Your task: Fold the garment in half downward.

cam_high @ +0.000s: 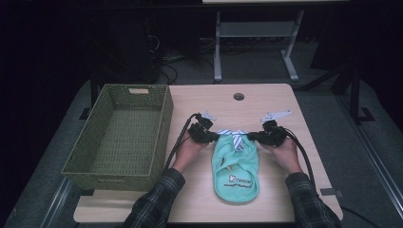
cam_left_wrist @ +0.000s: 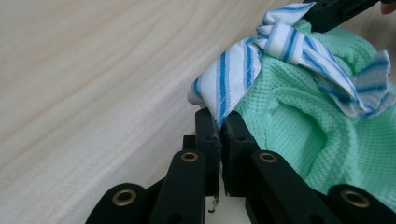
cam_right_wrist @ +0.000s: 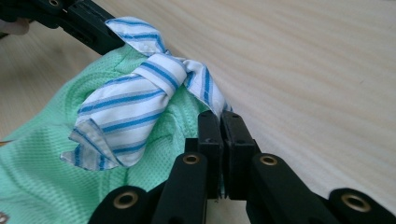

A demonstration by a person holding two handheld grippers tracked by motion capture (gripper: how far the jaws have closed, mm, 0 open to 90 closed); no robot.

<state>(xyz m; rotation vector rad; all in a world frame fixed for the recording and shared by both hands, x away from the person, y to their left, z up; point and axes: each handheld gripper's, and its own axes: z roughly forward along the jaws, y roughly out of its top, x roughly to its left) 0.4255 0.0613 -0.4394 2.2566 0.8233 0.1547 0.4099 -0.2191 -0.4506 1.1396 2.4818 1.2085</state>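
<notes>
At the lower centre of the high view, the mint green garment (cam_high: pixel 236 168) lies on the table (cam_high: pixel 266 102), its blue-striped collar (cam_high: pixel 234 137) pinched at opposite ends by the closed left gripper (cam_high: pixel 215 137) and right gripper (cam_high: pixel 251 136).

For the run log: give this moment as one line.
left gripper: shut on striped collar | right gripper: shut on striped collar | green garment: flat on table
</notes>
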